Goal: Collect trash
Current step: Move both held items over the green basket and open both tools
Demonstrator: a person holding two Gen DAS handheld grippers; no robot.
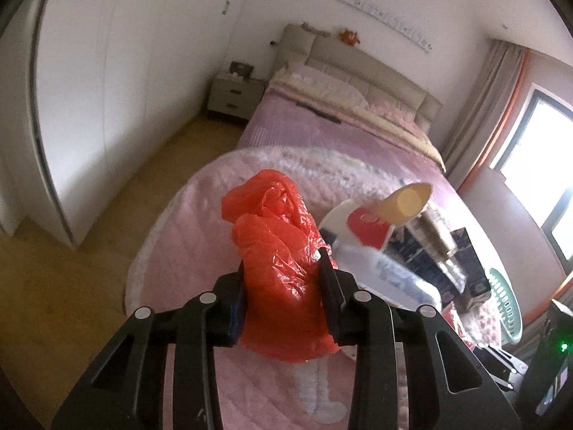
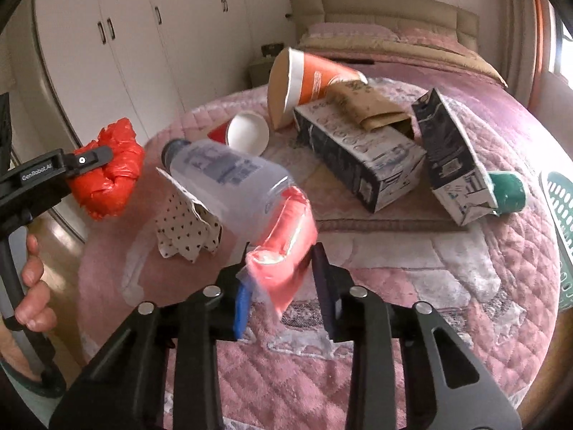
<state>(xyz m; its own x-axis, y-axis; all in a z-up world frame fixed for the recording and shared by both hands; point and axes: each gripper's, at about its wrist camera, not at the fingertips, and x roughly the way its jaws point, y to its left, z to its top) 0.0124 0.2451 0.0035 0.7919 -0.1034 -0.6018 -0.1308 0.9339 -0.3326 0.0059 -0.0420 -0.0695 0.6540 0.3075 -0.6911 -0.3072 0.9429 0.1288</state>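
Note:
My left gripper [image 1: 284, 268] is shut on a crumpled red plastic bag [image 1: 275, 236] and holds it above the round pink rug [image 1: 200, 215]; it also shows in the right wrist view [image 2: 107, 175] at the left. My right gripper [image 2: 281, 265] has a pink wrapper [image 2: 286, 247] between its fingers, gripped at the lower end. On the rug lie a clear plastic bottle [image 2: 229, 179], a red paper cup [image 2: 247, 132], an orange paper cup [image 2: 308, 79], two dark cartons [image 2: 361, 154] [image 2: 451, 157], a brown paper bag [image 2: 369, 104], a green cup [image 2: 508, 188] and a dotted scrap [image 2: 186, 229].
A green plastic basket [image 2: 558, 215] stands at the rug's right edge. A bed [image 1: 340, 125] with a pink cover is behind the rug. White wardrobes [image 1: 107, 89] line the left wall, with a nightstand [image 1: 232, 98] beside the bed. Wooden floor [image 1: 71, 268] lies left of the rug.

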